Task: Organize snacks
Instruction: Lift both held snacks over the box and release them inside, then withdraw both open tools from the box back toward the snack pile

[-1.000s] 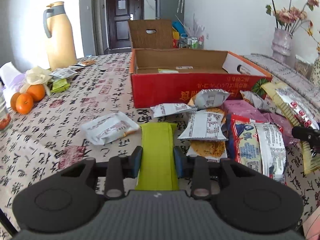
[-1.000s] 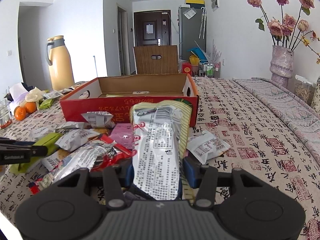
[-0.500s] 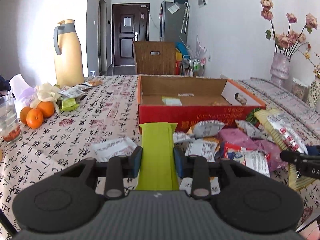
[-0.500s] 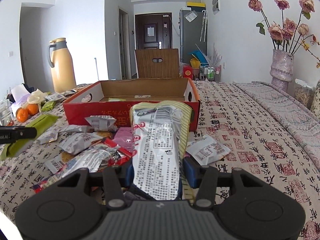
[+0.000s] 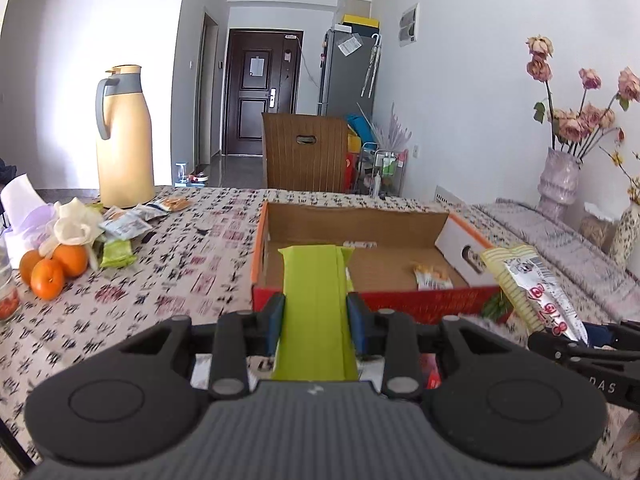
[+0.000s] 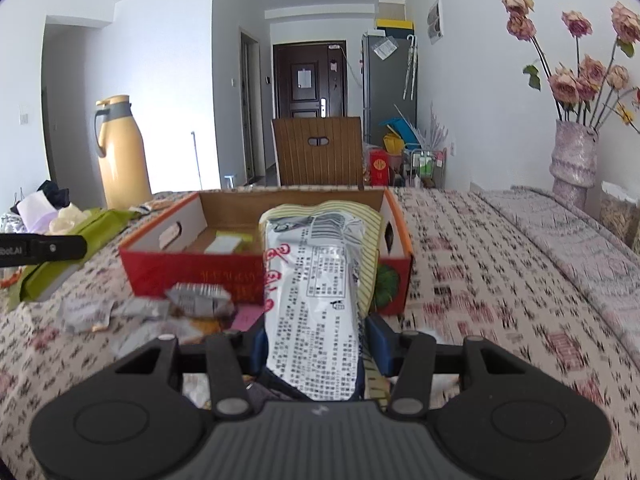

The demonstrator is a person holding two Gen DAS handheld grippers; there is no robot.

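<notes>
My left gripper is shut on a flat lime-green snack packet, held above the front wall of the open red cardboard box. My right gripper is shut on a long silver and yellow-striped snack bag, held in front of the same box. The box holds a few small packets. Each gripper shows in the other's view: the right one with its bag, the left one with the green packet. Loose packets lie on the table before the box.
A yellow thermos jug, oranges, tissues and small packets sit on the table's left. A vase of dried roses stands at the right. A wooden chair is behind the table with its patterned cloth.
Both grippers have risen and moved forward toward the box with their packets still held. The loose snack pile has dropped below the left view, and the box interior now shows more.
</notes>
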